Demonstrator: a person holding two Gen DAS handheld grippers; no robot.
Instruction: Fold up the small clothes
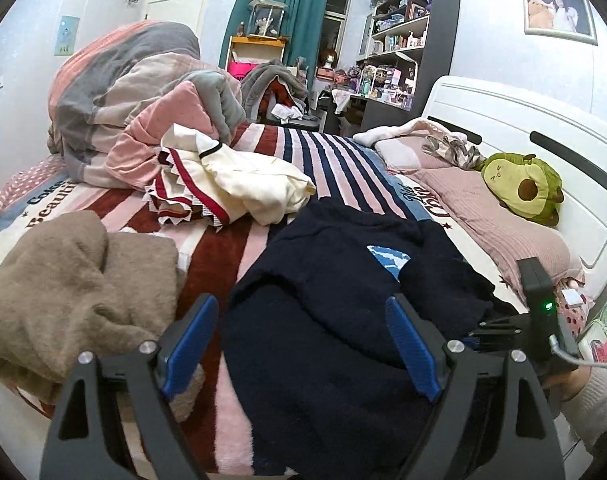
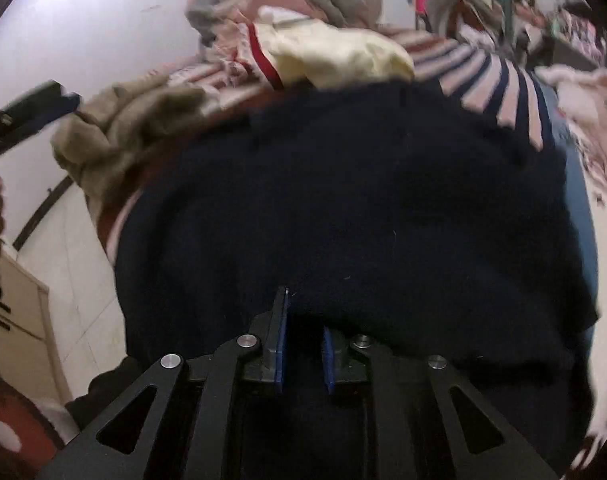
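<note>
A dark navy fleece garment (image 1: pixel 343 280) with a blue-and-white label lies rumpled on the striped bed blanket (image 1: pixel 335 160). My left gripper (image 1: pixel 303 344) hovers over its near part, open wide, with nothing between the blue pads (image 1: pixel 191 344). In the right wrist view the same navy garment (image 2: pixel 363 200) fills the picture. My right gripper (image 2: pixel 303 344) has its pads close together with a fold of that dark cloth pinched between them at the garment's near edge. The picture is blurred. The right gripper's body (image 1: pixel 539 300) shows at the bed's right edge.
A tan fleece piece (image 1: pixel 71 280) lies to the left, and a cream top with red trim (image 1: pixel 239 184) behind. A rolled duvet (image 1: pixel 135 92) sits at the back left. Pink pillow with an avocado plush (image 1: pixel 523 188) and a white headboard (image 1: pixel 543 128) are on the right.
</note>
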